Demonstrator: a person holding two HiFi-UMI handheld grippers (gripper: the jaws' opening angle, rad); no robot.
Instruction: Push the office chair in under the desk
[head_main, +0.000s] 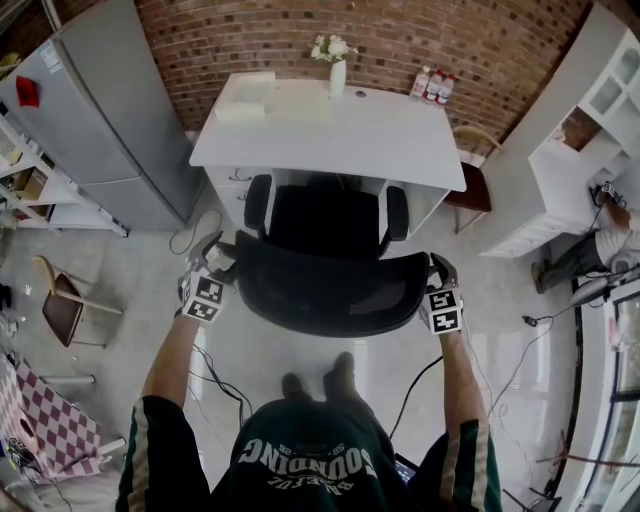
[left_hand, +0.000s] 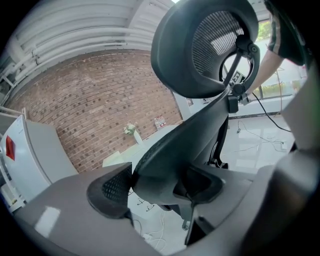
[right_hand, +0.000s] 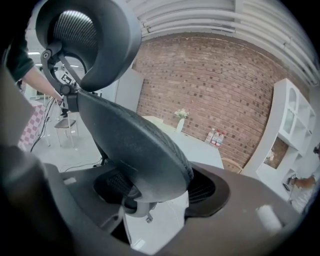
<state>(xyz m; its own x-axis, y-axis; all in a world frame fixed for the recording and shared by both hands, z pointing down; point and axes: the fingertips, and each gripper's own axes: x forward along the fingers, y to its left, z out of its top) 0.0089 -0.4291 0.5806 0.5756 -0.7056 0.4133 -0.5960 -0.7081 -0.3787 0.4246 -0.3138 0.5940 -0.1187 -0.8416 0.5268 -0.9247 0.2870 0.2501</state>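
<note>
A black mesh office chair (head_main: 330, 222) faces the white desk (head_main: 400, 140), its seat and armrests partly beneath the desktop's front edge. Its curved backrest (head_main: 330, 292) is nearest me. My left gripper (head_main: 215, 262) is shut on the backrest's left edge and my right gripper (head_main: 437, 272) on its right edge. In the left gripper view the backrest rim (left_hand: 200, 130) fills my left gripper (left_hand: 157, 187), with the headrest (left_hand: 200, 45) above. The right gripper view shows the rim (right_hand: 130, 145) wedged in my right gripper (right_hand: 157, 187) under the headrest (right_hand: 90, 40).
A vase of flowers (head_main: 337, 72), bottles (head_main: 433, 86) and a white box (head_main: 245, 95) stand on the desk. A wooden chair (head_main: 470, 190) sits to its right, a grey fridge (head_main: 90, 120) to its left. A small chair (head_main: 65, 305) and floor cables (head_main: 215, 375) lie near me.
</note>
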